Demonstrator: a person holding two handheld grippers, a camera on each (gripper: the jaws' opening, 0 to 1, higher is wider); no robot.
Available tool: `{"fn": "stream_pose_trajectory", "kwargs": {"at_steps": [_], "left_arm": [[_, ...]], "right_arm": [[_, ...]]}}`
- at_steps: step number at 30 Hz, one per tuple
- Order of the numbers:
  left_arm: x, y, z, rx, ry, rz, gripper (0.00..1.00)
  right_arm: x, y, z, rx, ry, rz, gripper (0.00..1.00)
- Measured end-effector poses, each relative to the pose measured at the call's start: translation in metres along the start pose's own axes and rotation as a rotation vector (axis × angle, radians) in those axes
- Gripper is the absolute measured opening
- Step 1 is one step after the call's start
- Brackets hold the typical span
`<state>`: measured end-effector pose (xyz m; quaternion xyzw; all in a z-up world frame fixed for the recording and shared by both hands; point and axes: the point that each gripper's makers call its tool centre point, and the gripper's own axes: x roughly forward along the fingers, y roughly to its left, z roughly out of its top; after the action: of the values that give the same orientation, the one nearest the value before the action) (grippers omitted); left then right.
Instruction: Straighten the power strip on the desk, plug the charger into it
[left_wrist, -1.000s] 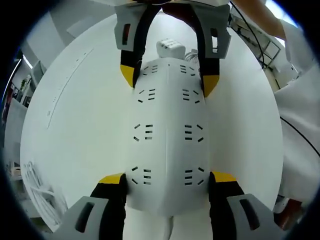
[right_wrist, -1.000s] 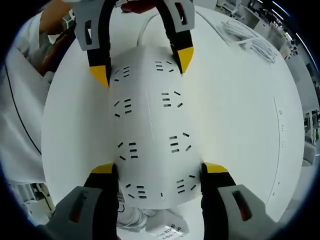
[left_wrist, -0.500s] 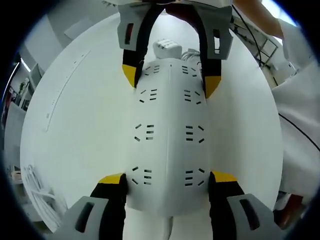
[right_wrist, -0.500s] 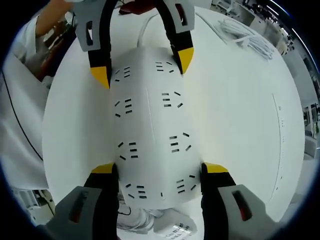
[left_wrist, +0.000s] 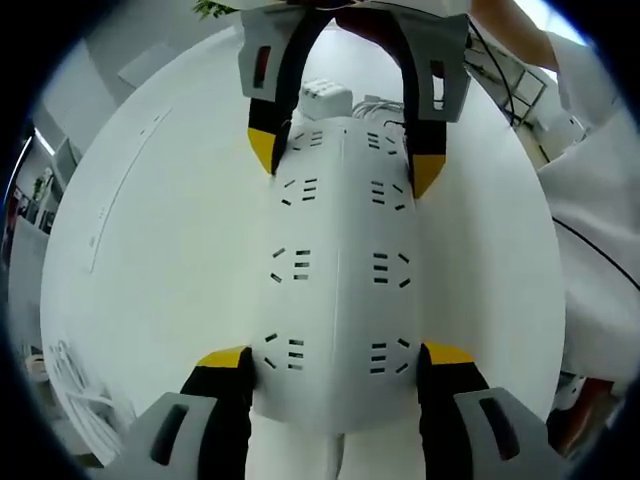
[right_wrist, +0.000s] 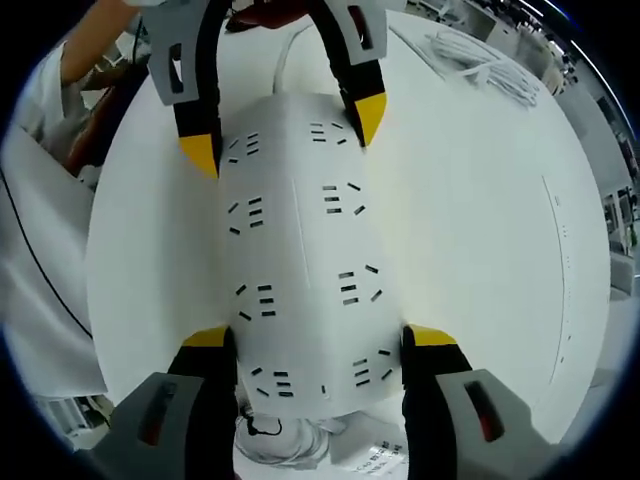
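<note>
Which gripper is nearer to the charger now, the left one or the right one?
Right. The right gripper clamps the power strip's end beside the charger; the left gripper clamps the opposite end, the strip's whole length away.

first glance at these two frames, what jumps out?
The white power strip lies on the white desk, clamped at both ends: the left claw grips its near end in the left gripper view, the right claw the opposite end in the right gripper view. Beyond the strip's far end in the left gripper view sits the white charger. A coiled white cable lies on the desk at the upper right of the right gripper view.
</note>
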<state>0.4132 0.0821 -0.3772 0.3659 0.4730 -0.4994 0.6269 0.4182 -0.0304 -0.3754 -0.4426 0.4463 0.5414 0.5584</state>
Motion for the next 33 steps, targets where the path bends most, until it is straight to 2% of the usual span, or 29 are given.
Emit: {"fn": "stream_pose_trajectory", "kwargs": {"at_steps": [7,11,22,33], "left_arm": [[0.000,-0.001,0.000,0.005,0.007,0.000,0.68],[0.000,-0.002,0.001,0.005,0.012,-0.001,0.68],[-0.001,-0.003,0.000,0.050,0.023,-0.013,0.68],[-0.001,-0.003,-0.001,0.083,0.023,-0.022,0.68]], "right_arm": [[-0.001,-0.011,0.004,-0.078,-0.039,0.040,0.64],[-0.001,-0.017,0.005,-0.098,-0.034,0.054,0.64],[0.000,-0.003,0.004,-0.033,-0.029,0.023,0.64],[0.000,0.000,0.005,0.012,-0.025,0.012,0.64]]}}
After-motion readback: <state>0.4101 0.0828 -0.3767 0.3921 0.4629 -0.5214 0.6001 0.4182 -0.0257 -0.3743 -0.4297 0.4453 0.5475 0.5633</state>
